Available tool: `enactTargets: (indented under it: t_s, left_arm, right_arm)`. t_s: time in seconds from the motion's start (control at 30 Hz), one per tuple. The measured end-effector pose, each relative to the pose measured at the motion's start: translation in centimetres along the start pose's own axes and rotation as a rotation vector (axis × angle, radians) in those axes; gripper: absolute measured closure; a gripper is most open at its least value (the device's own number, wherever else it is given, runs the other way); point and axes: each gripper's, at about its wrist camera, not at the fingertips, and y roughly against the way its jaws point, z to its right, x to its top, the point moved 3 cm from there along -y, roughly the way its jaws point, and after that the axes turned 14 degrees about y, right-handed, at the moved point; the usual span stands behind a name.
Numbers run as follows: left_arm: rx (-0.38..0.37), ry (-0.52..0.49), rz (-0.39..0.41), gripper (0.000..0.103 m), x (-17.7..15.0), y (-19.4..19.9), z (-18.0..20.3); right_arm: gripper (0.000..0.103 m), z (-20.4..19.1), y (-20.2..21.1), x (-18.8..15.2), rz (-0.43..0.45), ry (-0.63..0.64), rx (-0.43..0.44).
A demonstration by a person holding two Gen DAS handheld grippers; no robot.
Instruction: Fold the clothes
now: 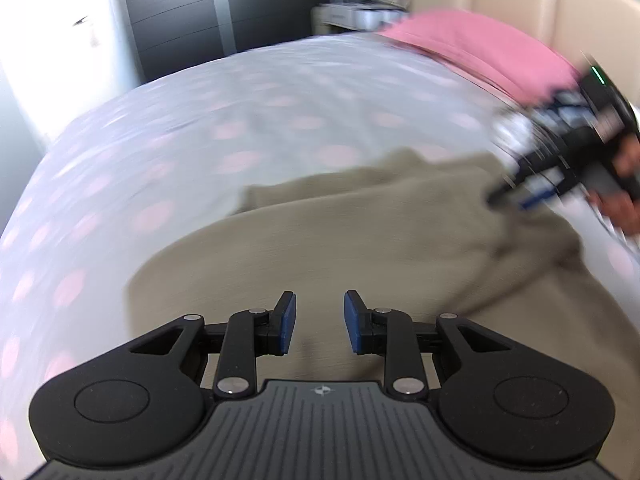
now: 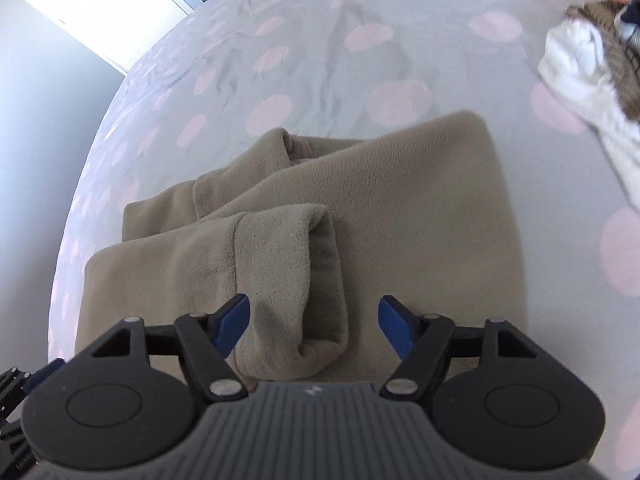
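Note:
A beige fleece garment (image 1: 360, 240) (image 2: 400, 200) lies partly folded on the bed. One sleeve (image 2: 288, 272) is laid back over its body, cuff towards the camera. My left gripper (image 1: 320, 322) hovers over the near part of the fleece, its blue pads apart and nothing between them. My right gripper (image 2: 314, 320) stands open wide over the folded sleeve; the sleeve lies under the gap and the right pad is clear of it. In the left wrist view the right gripper (image 1: 560, 160) shows blurred at the fleece's right edge, held by a hand (image 1: 624, 208).
The bed has a pale sheet with pink dots (image 1: 200, 140) (image 2: 320, 60). A pink cover (image 1: 480, 48) lies at the head, before a cream headboard (image 1: 560, 0). A white and brown heap of clothes (image 2: 580, 64) lies at the far right. A dark wardrobe (image 1: 220, 12) stands beyond the bed.

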Motion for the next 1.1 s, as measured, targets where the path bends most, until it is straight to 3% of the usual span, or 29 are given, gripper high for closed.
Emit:
enactTargets:
  t_s: [0.1,0.17,0.2,0.3,0.43,0.53,0.67,0.7,0.77,0.8,0.9,1.0,1.07,1.1]
  left_arm:
    - [0.032,0.108,0.014,0.079,0.8,0.3,-3.0]
    - [0.050,0.130,0.019,0.079,0.7,0.4,-4.3]
    - [0.058,0.130,0.016,0.079,0.6,0.4,-4.8]
    - [0.074,0.044,-0.025,0.078,-0.6,0.5,-5.9]
    - [0.084,-0.041,-0.114,0.062,-2.9,0.5,-7.7]
    - [0.101,-0.042,-0.154,0.061,-5.0,0.2,-8.9]
    - [0.056,-0.083,-0.244,0.056,-7.3,-1.1,-8.6]
    - [0.085,-0.107,-0.247,0.056,-7.7,-1.7,-8.4]
    - [0.180,-0.123,-0.255,0.061,-7.8,-3.0,-8.3]
    - [0.201,-0.100,-0.260,0.070,-7.6,-3.5,-8.6]
    - [0.197,-0.005,-0.245,0.082,-6.8,-3.4,-9.4]
    - [0.178,0.029,-0.181,0.103,-5.6,-2.3,-9.3]
    - [0.147,0.042,-0.162,0.103,-5.2,-1.7,-9.0]
    - [0.147,0.036,-0.163,0.103,-5.2,-1.6,-8.7]
  right_arm:
    - [0.041,0.1,-1.6,0.0,-0.009,-0.003,-0.008]
    - [0.062,-0.1,-2.5,0.0,-0.008,-0.020,-0.001]
    - [0.070,-0.5,-2.6,0.0,-0.007,-0.011,-0.011]
    - [0.084,-1.9,-1.8,0.3,0.016,0.048,-0.050]
    - [0.089,-3.7,0.8,1.3,0.089,0.105,-0.048]
    - [0.090,-4.7,2.9,2.0,0.149,0.116,-0.026]
    - [0.091,-6.4,4.5,3.0,0.206,0.128,-0.028]
    - [0.091,-6.9,4.9,3.2,0.217,0.133,-0.028]
    - [0.091,-7.9,6.0,3.6,0.244,0.149,-0.014]
    - [0.092,-8.6,6.8,3.9,0.265,0.161,-0.007]
    - [0.092,-10.2,9.8,4.6,0.363,0.172,0.028]
    - [0.093,-10.4,13.2,5.1,0.498,0.171,0.063]
    - [0.093,-10.0,14.9,5.3,0.563,0.169,0.054]
    - [0.093,-9.3,14.9,5.4,0.550,0.154,0.038]
